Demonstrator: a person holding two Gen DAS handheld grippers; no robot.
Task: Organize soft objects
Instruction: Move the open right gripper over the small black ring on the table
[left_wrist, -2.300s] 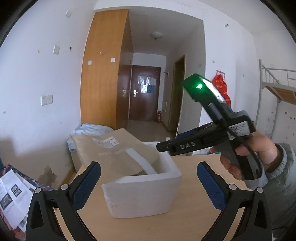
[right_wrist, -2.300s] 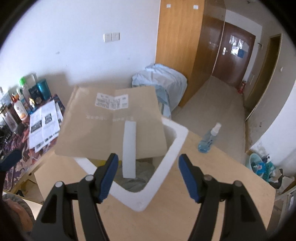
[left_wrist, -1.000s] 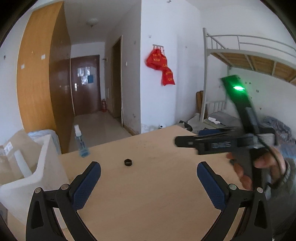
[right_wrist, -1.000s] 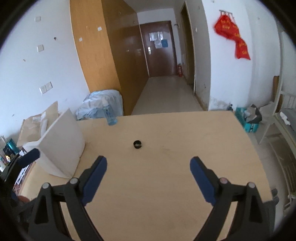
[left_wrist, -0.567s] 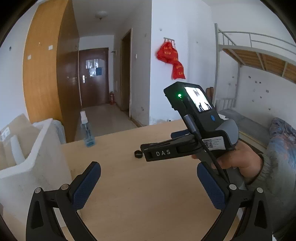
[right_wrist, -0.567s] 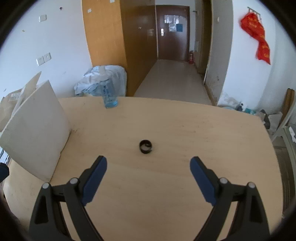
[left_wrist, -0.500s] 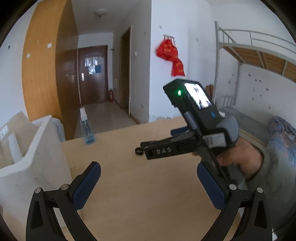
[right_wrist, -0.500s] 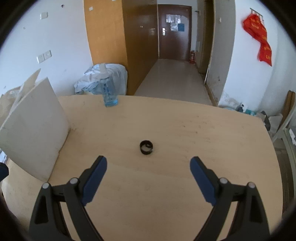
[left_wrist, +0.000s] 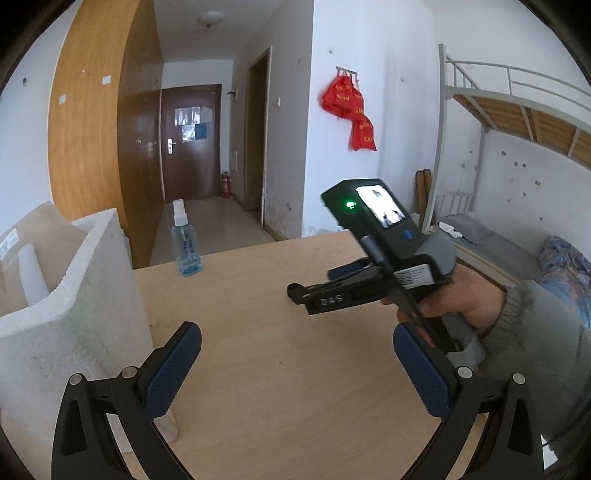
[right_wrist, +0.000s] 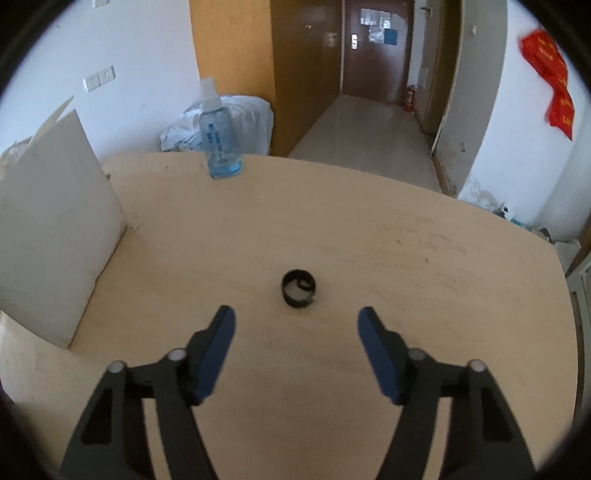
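Small black coiled band, a soft ring-shaped loop (right_wrist: 298, 288), lies flat near the middle of the light wooden table (right_wrist: 424, 258), well clear of every edge. It sits just ahead of the right gripper (right_wrist: 295, 325), on the centre line between the two blue-padded fingers (right_wrist: 221, 332), but beyond the tips, not yet btwn them. Right jaws are closing w/ nothing in the gap; pads touch only air. Gripper tilts steeply down at the tabletop.

Ring is round, so no long axis to line up with; any approach angle across it should do. It stands on its edge-wall like a short hoop, opening facing up.

Left gripper (left_wrist: 295, 358) is held wide open, empty, near the table's near-left part, right beside the white foam box (left_wrist: 74, 295) at the left edge. In the left wrist view the ring is hidden behind the right tool, held in the person's hand (left_wrist: 461, 299). So right hand is plainly the nearer one.

Clear blue spray bottle (right_wrist: 219, 147) stands upright at the far edge, well apart from the ring.

Judgement: next move needs a short push fwd and down so the pads straddle the ring before the jaws finish closing; as they narrow now, they risk shutting short of it.
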